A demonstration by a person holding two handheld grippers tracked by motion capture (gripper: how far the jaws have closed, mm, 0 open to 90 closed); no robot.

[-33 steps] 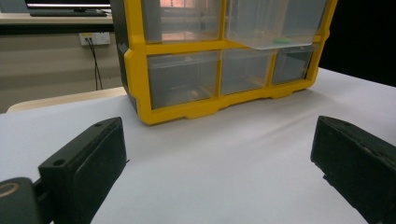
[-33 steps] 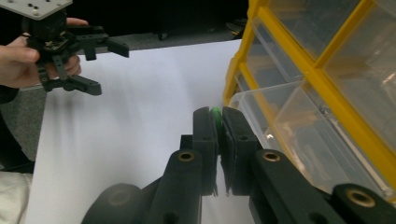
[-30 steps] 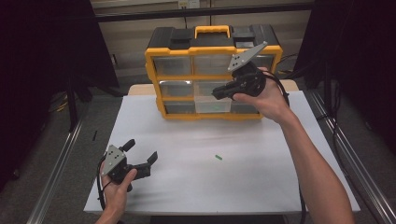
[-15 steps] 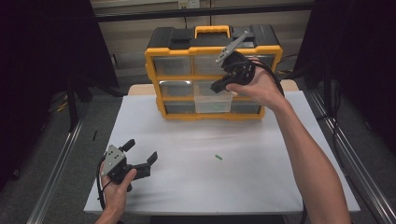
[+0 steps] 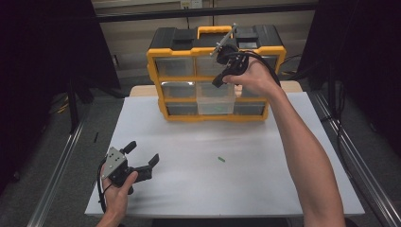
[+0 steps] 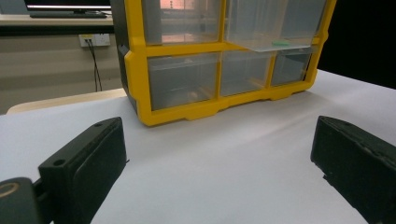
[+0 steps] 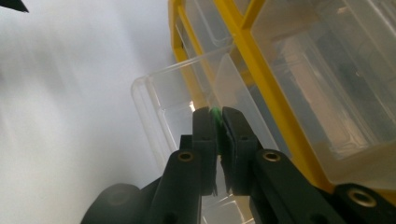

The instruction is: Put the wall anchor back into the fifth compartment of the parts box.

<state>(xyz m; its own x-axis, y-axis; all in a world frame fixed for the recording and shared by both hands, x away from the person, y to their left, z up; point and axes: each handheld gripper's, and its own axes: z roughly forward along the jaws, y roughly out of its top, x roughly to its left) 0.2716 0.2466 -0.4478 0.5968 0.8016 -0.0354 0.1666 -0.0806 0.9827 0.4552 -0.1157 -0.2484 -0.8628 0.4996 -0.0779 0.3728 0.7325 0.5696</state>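
- Your left hand [image 5: 116,187] is resting at the near left corner of the table [image 5: 265,184], holding the left gripper [image 5: 142,158] low over the white surface.
- Its jaws are standing wide apart with nothing between them; in the left gripper view they are framing bare table, with the lower row of the organizer [image 6: 210,70] well ahead of them.
- A small green piece [image 5: 221,159] is lying loose on the table, right of that gripper and well apart from it, near the middle.
- The yellow and black organizer [image 5: 189,47] is standing upright at the far edge, its clear drawers facing you.
- One clear drawer [image 5: 215,101] in the middle column is sticking out toward you; in the left gripper view something green [image 6: 279,43] is lying in it.
- Your right hand [image 5: 255,78] is holding the right gripper [image 5: 216,82] up in front of the organizer, tipped down, just above that drawer.
- In the right gripper view its jaws are pressed nearly together on a green bit [image 7: 215,114], which is showing at the very tips, pinched between the pads.
- Those tips are hanging directly over the open drawer [image 7: 187,107], with the bit just above its clear wall; you cannot tell whether it is touching the plastic.
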